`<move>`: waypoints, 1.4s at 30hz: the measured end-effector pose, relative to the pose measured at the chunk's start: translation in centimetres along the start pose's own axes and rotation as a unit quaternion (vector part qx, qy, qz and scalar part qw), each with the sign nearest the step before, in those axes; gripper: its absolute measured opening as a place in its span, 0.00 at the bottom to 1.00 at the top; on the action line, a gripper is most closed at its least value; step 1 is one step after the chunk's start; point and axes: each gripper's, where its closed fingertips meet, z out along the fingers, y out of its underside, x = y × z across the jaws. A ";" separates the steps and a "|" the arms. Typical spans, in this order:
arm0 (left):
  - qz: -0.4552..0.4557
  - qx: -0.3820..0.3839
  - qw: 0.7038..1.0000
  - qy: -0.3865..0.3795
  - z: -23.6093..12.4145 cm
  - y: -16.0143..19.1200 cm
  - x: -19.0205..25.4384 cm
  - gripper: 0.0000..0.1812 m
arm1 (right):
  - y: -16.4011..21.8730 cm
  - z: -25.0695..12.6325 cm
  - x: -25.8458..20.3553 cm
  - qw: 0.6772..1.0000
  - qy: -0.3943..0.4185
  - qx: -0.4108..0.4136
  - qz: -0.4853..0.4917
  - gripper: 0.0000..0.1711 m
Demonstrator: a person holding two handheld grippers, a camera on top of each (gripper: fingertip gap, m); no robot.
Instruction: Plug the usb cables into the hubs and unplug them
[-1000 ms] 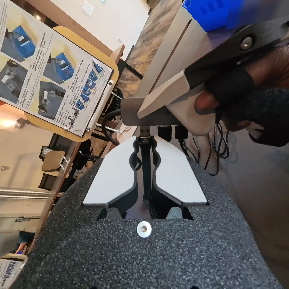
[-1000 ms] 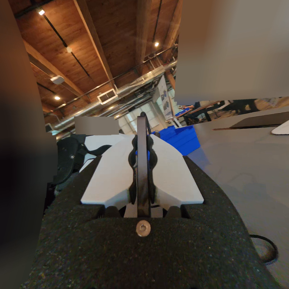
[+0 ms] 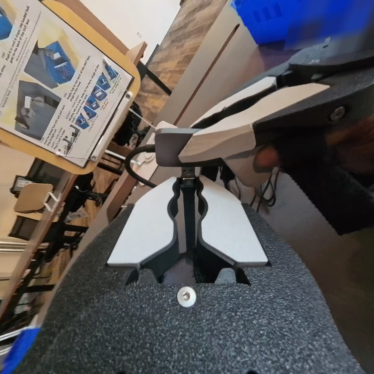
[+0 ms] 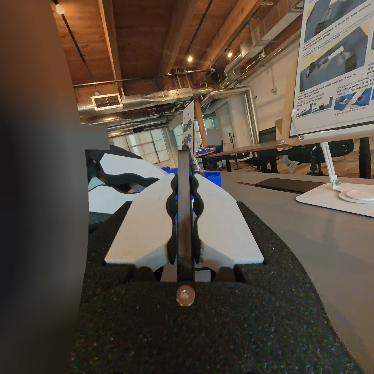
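While the right gripper (image 4: 184,182) is clamping the hub (image 3: 172,149), the left gripper (image 3: 187,182), jaws pinching the plug (image 3: 187,174), is meeting a port; next needs a straight push or pull.

A grey table (image 4: 303,232) carries a white stand base (image 4: 327,199) and blue bins (image 4: 212,176).

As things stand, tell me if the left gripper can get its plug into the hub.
Probably yes. The left gripper holds the USB plug with its metal tip right at the hub, which the right gripper clamps. Nothing lies between; whether it is partly seated I cannot tell.
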 end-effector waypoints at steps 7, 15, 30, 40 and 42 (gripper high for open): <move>0.041 0.033 0.998 -0.019 -0.1 0.1 0.2 0.08 | 0.6 -0.1 -0.6 0.998 -0.046 -0.035 0.023 0.07; -0.013 0.045 0.999 0.003 -0.6 0.2 0.3 0.08 | 0.9 0.0 -0.9 0.998 -0.046 -0.033 0.004 0.06; 0.007 0.084 0.996 -0.012 -1.1 -1.1 0.2 0.08 | -0.5 -0.4 -1.5 0.996 -0.048 -0.006 -0.074 0.06; 0.014 0.106 0.994 -0.020 -1.4 -1.1 -0.3 0.15 | -0.6 -0.5 -1.5 0.998 -0.058 -0.001 -0.029 0.06; 0.019 0.104 0.994 -0.020 -1.5 -1.0 -0.3 0.15 | -0.7 -0.5 -1.5 0.998 -0.058 0.003 -0.024 0.06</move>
